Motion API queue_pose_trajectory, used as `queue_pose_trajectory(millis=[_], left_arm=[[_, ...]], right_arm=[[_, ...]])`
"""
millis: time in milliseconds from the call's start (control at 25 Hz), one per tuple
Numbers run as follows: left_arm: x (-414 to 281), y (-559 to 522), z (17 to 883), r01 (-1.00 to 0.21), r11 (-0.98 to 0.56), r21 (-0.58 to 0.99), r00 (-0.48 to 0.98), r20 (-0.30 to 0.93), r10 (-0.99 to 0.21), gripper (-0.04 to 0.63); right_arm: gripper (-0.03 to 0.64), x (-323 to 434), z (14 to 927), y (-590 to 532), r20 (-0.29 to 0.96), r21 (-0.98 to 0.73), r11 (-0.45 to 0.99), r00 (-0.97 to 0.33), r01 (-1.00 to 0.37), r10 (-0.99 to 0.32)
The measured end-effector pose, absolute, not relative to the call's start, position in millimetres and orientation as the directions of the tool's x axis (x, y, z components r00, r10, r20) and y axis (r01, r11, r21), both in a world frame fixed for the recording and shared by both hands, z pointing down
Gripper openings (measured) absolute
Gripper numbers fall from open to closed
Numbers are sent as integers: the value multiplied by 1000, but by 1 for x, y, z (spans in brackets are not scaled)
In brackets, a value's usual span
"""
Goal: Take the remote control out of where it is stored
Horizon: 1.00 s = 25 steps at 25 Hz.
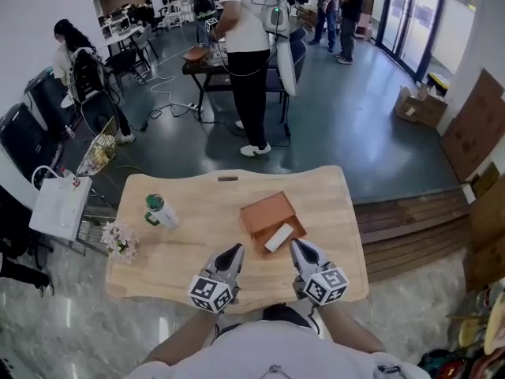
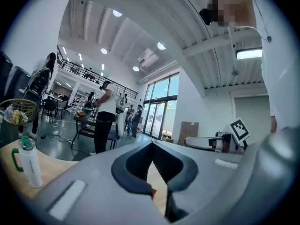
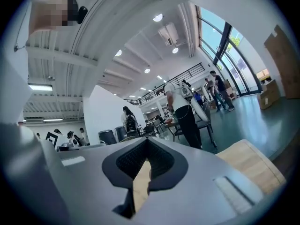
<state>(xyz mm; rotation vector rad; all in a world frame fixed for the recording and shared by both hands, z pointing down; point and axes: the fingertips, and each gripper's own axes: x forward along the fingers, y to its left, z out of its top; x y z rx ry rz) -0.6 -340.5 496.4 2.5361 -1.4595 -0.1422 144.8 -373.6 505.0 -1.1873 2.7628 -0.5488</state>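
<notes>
A small bunch of pale flowers (image 1: 120,240) is lying near the table's (image 1: 205,200) left edge, well out to the left of the left gripper (image 1: 235,249). A white bottle with a green cap (image 1: 160,211) is standing upright between the flowers and that gripper, ahead of it and to its left.

The person is holding the left gripper low over the near part of the wooden table, pointing level and away from the body. Its jaws are meeting at the tips and are gripping nothing.

A shallow brown box (image 1: 264,210) is sitting open just ahead of both grippers, in line with the gap between them. The white remote control (image 1: 278,237) is lying inside it, at the corner nearest the person. It is slightly ahead of the two jaw tips and between them, closer to the right gripper (image 1: 297,245), and neither gripper is touching it.

The right gripper is pointing level beside the left one, with its jaws pressed together and empty.

Far beyond both grippers, a person in a white top (image 1: 247,54) is standing on the dark floor at a small desk.
</notes>
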Motion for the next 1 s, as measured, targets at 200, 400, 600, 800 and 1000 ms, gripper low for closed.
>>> queue_pose_trajectory(millis=[200, 400, 600, 800, 1000], left_arm=[[6, -389, 498, -880, -418, 224, 436, 38, -899, 2], [-4, -420, 518, -905, -365, 219, 388, 72, -919, 2], [-29, -425, 544, -915, -321, 244, 359, 132, -924, 2], [-55, -430, 588, -917, -269, 296, 333, 196, -922, 2], [-65, -408, 628, -918, -197, 344, 299, 276, -914, 2]], right_arm=[[28, 151, 510, -442, 71, -368, 692, -761, -621, -645], [28, 141, 538, -495, 110, -321, 735, -795, -597, -597], [28, 122, 586, -514, 264, -184, 798, -811, -573, -522], [29, 117, 676, -536, 512, -36, 867, -754, -497, -411], [42, 116, 760, -528, 724, 107, 956, -638, -274, -264]])
